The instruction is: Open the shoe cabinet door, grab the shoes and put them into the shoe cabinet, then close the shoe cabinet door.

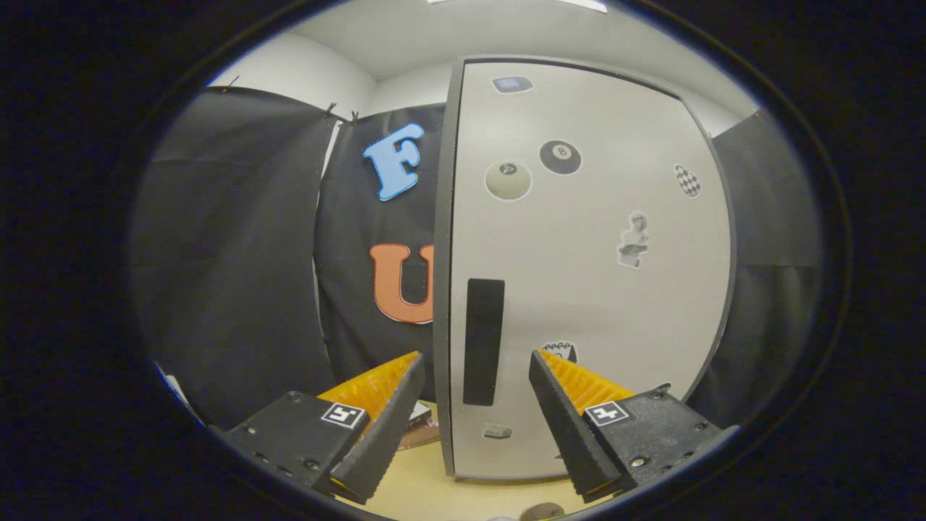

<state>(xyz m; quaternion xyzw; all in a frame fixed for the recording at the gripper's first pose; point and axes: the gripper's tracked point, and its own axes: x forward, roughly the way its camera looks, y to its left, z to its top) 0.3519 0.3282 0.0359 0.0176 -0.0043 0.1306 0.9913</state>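
Two fingers of the gripper (474, 369) stand wide apart, holding nothing, aimed at the shoe cabinet door (600, 304). That pale door is shut, with its dark vertical handle (483, 341) just beyond, between the fingertips. Stickers (559, 157) dot the door's upper part.

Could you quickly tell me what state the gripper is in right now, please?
Gripper: open, holding nothing; its fingers are spread on either side of the tall black rectangular handle on the light grey shoe cabinet door, just ahead of them.
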